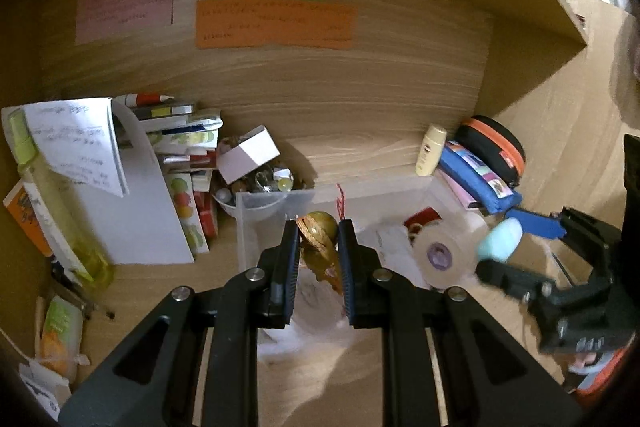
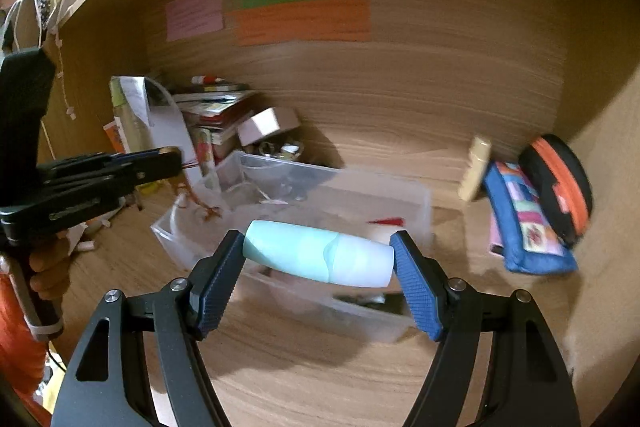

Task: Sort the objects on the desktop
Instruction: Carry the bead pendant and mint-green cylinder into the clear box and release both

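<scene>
Right wrist: right tongs (image 2: 318, 259) around pale-blue tube (image 2: 318, 257)

Matt wood-grain desk (image 2: 360, 367), frosted plastic bin (image 2: 416, 203), glossy gold ornament (image 1: 320, 227), cloth pouch (image 2: 528, 227)

From each wrist we look close and steeply down over the wooden desk (image 1: 360, 99); both views share the clear plastic bin (image 2: 416, 203) and the coloured paper notes (image 1: 276, 23).

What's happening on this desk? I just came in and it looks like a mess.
A person is sorting clutter with two handheld tongs. The left tongs are shut on a small gold trinket; the right tongs grip a pale blue tube end to end. Both are above the clear plastic bin.
</scene>
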### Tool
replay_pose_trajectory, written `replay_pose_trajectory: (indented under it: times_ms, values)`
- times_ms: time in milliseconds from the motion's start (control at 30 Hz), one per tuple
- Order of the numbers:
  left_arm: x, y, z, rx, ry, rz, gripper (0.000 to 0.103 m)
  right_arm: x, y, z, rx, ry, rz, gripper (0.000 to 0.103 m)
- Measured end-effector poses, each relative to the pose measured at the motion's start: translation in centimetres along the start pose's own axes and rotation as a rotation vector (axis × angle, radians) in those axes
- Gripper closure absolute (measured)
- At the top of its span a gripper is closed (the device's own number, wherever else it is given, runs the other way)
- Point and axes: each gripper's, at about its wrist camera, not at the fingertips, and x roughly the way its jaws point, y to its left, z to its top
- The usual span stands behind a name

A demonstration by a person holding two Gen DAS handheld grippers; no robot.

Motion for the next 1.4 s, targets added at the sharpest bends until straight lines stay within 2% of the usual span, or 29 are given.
replay_pose_trajectory:
  times_ms: [333,600,933,1033,1167,1300,1400]
  values:
    - [4.4,2.1,0.8,-0.036,0.073,-0.002,0.085,4.9,3.1,0.8,-0.062,0.065,0.062,0.032]
    - [7.2,3.5,-0.2,-0.074,0.152,-0.008,0.085,7.4,4.1,0.9,-0.122,0.099,0.012,0.031]
    - [7.1,3.7,-0.4,-0.074,0.152,-0.013,0.084,8.4,4.9,1.0,-0.189,0.096,-0.054,0.030]
    - [6.9,3.6,-0.5,-0.077,0.143,-0.014,0.076,8.5,5.2,0.9,-0.201,0.104,-0.065,0.024]
    - [6.3,3.5,-0.4,-0.071,0.121,-0.022,0.069,8.2,5.6,1.0,-0.219,0.101,-0.087,0.023]
    - [5.2,3.4,-0.1,-0.071,0.081,-0.035,0.047,7.3,5.8,1.1,-0.223,0.084,-0.101,0.018]
    - [3.8,3.0,0.2,-0.053,0.034,-0.047,0.041,6.4,5.7,1.2,-0.218,0.071,-0.115,0.016]
